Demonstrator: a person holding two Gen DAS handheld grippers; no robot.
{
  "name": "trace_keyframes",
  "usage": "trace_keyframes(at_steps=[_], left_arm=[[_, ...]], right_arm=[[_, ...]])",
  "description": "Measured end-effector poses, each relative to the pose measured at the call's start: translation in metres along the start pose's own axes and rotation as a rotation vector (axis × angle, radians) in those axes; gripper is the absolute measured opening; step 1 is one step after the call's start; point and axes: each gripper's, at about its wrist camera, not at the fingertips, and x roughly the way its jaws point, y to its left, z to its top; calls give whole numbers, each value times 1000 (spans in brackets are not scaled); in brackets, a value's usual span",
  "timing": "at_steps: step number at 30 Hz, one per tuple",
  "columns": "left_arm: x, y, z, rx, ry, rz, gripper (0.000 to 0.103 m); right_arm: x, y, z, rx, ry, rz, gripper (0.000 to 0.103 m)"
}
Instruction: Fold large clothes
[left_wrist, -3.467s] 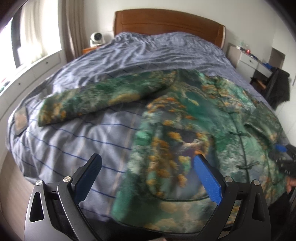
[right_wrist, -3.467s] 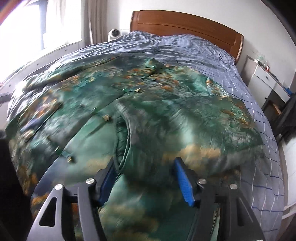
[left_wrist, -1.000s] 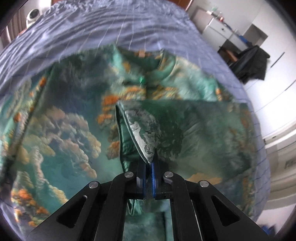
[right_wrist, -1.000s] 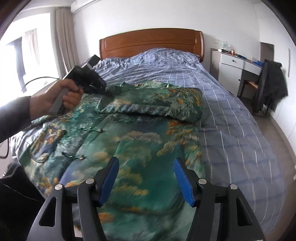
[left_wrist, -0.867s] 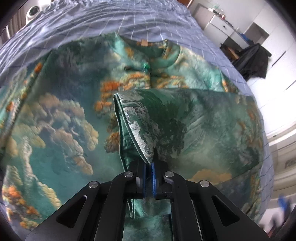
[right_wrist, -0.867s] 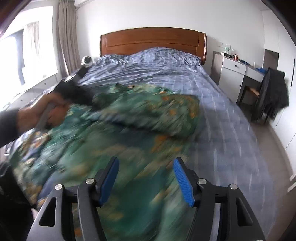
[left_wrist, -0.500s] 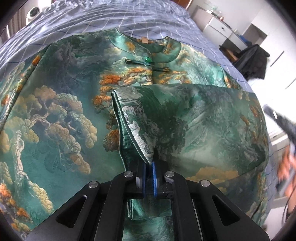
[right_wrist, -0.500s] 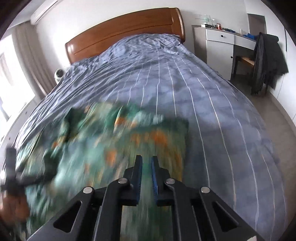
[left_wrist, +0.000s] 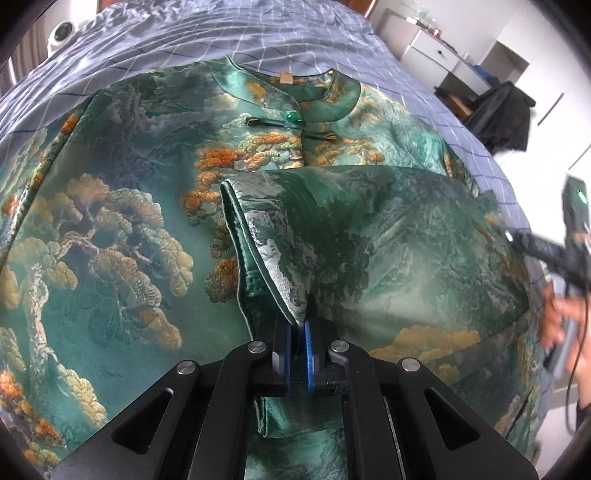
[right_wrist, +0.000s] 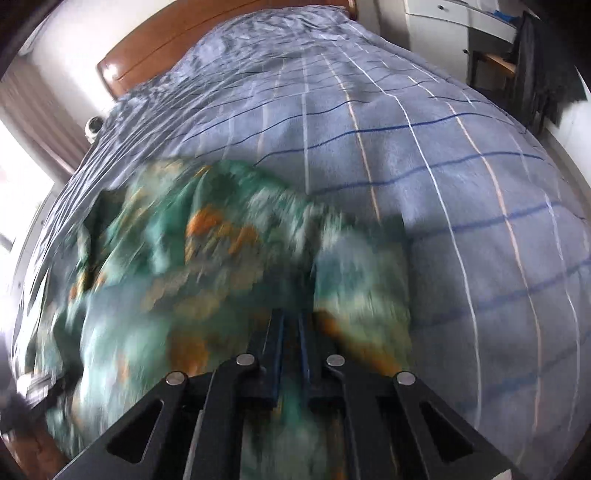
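Left tool (left_wrist: 297, 345) clamped on sleeve cuff (left_wrist: 266, 266); sleeve lies folded across jacket (left_wrist: 110, 221) chest on bed (right_wrist: 406, 129), long axis running toward my right. Right tool (right_wrist: 291, 354) closed, seemingly pinching jacket's right edge; view blurred.

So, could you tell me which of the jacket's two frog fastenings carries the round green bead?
The upper frog fastening, just under the collar; the lower frog fastening shows only a plain knot.

Left hand-held gripper (left_wrist: 297, 338) pinches the green jacket's (left_wrist: 122, 229) folded sleeve (left_wrist: 369, 236).
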Motion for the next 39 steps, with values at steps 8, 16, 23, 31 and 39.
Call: trace_keyframes(at_steps=[8,16,23,31,39], left_arm=[[2,-4,1,18,0,26,5],[2,-12,3,43,4,74,6],[-41,-16,-19,77,-45,101,70],[-107,-22,-81,211,-148,231,96],[-136,9,-140,224,-137,325,97]], right_arm=[[-55,-3,-85,-29,32,60,6],[-35,6,-89,-56,38,-18,6],[-68,5,-116,-45,58,-24,10],[-143,41,-184,-161,-140,-150,60],[-183,77,-245,-139,-225,-168,73]])
